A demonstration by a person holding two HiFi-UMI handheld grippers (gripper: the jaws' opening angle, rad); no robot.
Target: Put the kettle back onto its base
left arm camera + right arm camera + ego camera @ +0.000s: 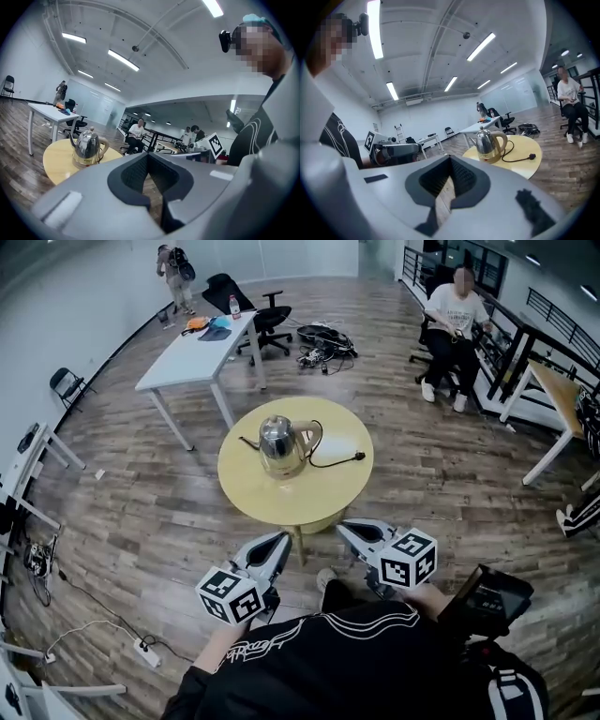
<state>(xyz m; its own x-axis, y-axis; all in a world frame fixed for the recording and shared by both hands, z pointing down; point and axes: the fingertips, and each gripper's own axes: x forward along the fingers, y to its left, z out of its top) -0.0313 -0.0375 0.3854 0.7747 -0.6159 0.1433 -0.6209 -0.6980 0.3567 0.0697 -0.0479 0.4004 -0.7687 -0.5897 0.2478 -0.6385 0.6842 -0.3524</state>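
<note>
- Kettle (279, 444): a steel kettle standing upright on its base (281, 471), slightly toward 9 o'clock of the centre of the round yellow table (328, 502). In the head view the spout points to 9 o'clock and the handle to 3 o'clock.
- Cord (330, 463): a black cord running from the kettle's foot toward 3 o'clock and ending in a plug (359, 456) that lies on the table.
- Left gripper (280, 539): held off the table at its 6 o'clock edge, well apart from the kettle. Its jaws are pressed together with nothing between them.
- Right gripper (345, 528): beside the left one, at 5 o'clock of the table. Its jaws are likewise pressed together and empty.
- Surroundings: a white table (192, 362) at 11 o'clock and a seated person (452, 329) at 2 o'clock, on a wooden floor (150, 512).
</note>
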